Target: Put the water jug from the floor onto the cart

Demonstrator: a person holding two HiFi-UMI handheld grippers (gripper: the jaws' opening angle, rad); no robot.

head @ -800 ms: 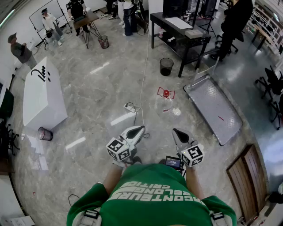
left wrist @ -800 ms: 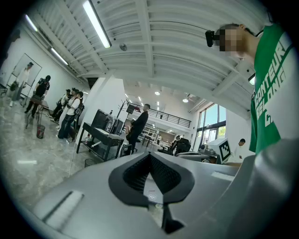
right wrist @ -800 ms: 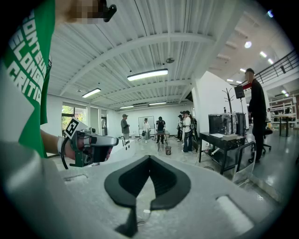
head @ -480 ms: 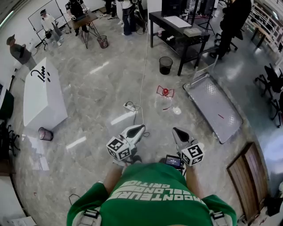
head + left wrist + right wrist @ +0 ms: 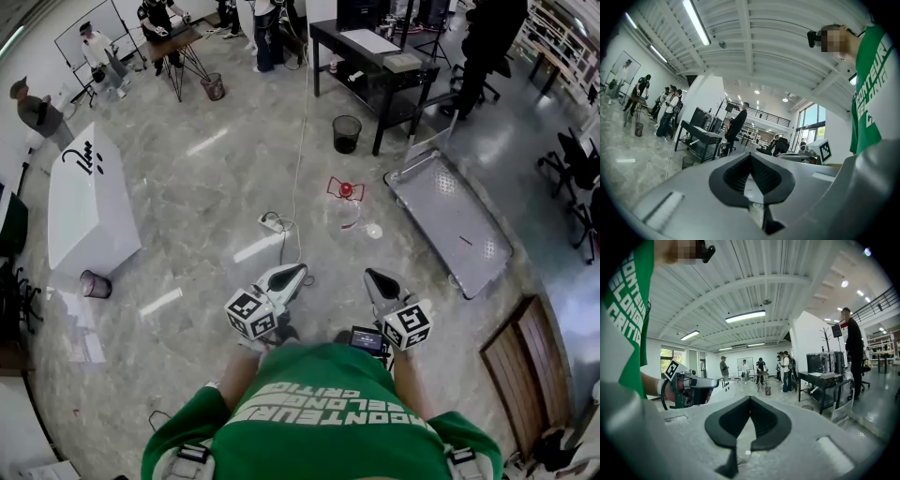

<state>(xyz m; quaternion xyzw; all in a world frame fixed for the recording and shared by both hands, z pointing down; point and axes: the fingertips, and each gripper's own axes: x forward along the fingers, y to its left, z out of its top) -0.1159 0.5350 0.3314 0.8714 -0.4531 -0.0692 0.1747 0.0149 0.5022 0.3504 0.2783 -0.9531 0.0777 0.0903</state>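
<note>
Grippers: left gripper (image 5: 294,274) and right gripper (image 5: 376,280) both have their jaws together, with nothing between them.
Water jug (image 5: 349,214): clear body, red top (image 5: 345,190); on the floor well ahead of both pairs of jaws, nearer the right pair's line.
Cart (image 5: 455,225): flat grey platform, ahead and right of the jaws, near the jug.
Handling: I judge it stiff, slick-walled, heavy if full; I cannot tell the fill.
Hold: I would take the red top with one pair of jaws and steady the body with the other.
</note>
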